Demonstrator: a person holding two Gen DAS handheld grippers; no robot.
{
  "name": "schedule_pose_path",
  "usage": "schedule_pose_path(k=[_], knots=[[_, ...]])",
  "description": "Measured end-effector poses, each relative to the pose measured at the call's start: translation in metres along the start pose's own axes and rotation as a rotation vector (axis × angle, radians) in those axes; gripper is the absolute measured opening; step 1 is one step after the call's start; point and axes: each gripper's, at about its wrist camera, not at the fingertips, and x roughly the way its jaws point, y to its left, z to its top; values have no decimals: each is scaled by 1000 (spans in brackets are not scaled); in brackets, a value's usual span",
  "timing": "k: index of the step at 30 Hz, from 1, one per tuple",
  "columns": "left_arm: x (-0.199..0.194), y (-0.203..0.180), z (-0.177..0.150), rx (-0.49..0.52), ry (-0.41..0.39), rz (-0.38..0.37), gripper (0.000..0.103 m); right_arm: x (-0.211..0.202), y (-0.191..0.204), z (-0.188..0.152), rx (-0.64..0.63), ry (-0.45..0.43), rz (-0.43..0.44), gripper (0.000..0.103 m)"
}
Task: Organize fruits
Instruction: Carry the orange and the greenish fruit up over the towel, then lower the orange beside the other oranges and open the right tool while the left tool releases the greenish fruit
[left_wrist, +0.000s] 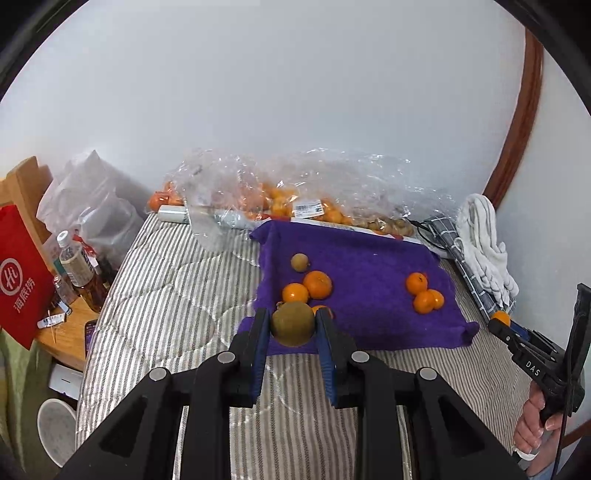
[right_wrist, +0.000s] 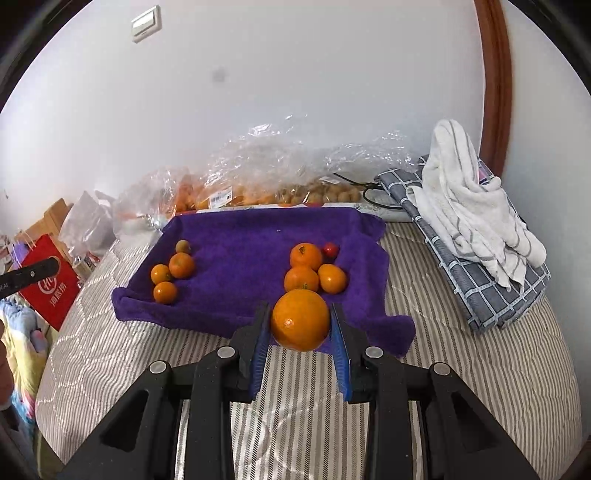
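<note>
A purple towel (left_wrist: 369, 258) (right_wrist: 258, 236) lies spread on the striped bed. My left gripper (left_wrist: 293, 317) is shut on a round brown-green fruit (left_wrist: 293, 325), held above the towel's near left edge. My right gripper (right_wrist: 299, 310) is shut on a large orange (right_wrist: 301, 320) above the towel's near right edge. On the towel's left part lie several small oranges (right_wrist: 181, 265) and a small brown fruit (right_wrist: 183, 246). Three oranges (right_wrist: 306, 255) and a small red fruit (right_wrist: 331, 250) lie on its right part. The left wrist view shows the right gripper at the far right with its orange (left_wrist: 501, 317).
Clear plastic bags (left_wrist: 280, 184) (right_wrist: 280, 166) of oranges and brown fruits line the wall behind the towel. A white towel (right_wrist: 472, 206) lies on a checked cloth (right_wrist: 480, 280) at the right. To the left stand a red bag (left_wrist: 22, 280), bottles (left_wrist: 77, 266) and a wooden side table (left_wrist: 70, 336).
</note>
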Motion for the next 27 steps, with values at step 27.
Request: schedule_pose_path(k=[27], knots=[[125,-13,9,19,178,-17,24,99,-34,10,54,129,-31,31]])
